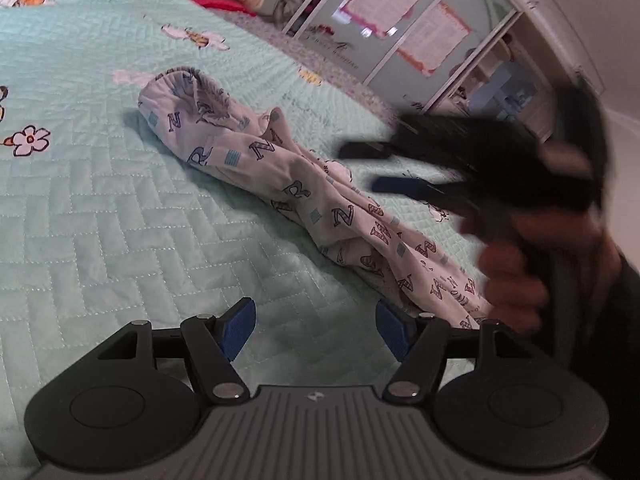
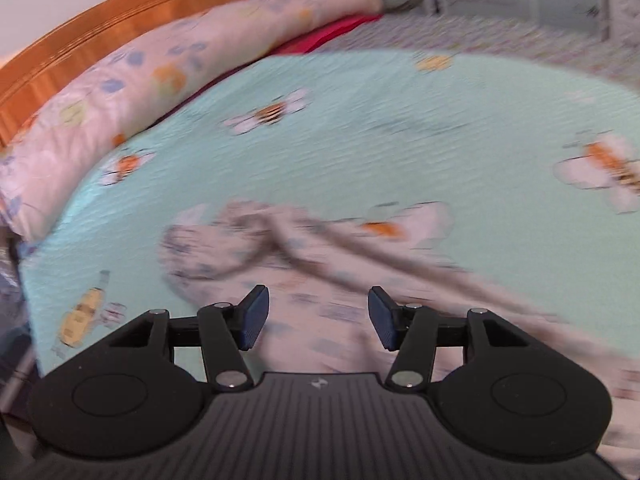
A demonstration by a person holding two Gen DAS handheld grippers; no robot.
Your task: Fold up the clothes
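Lying crumpled in a long twisted strip on the bed's mint quilt (image 1: 80,208): letter-print garment (image 1: 288,184), unfolded. Left gripper (image 1: 316,330) hangs over bare quilt just beside the garment's near end, jaws wide apart, empty. Right gripper (image 2: 318,316) sits above the garment's bunched end, jaws spread wide, empty; that view is motion-blurred. Patterned pillow (image 2: 132,80) along the wooden headboard (image 2: 120,12).

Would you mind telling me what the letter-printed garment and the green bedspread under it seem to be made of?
The garment looks like thin, soft woven or knit cotton, matte: it crumples into loose folds. The bedspread appears to be quilted fabric with light padding, given its stitched herringbone ridges and slight sheen.
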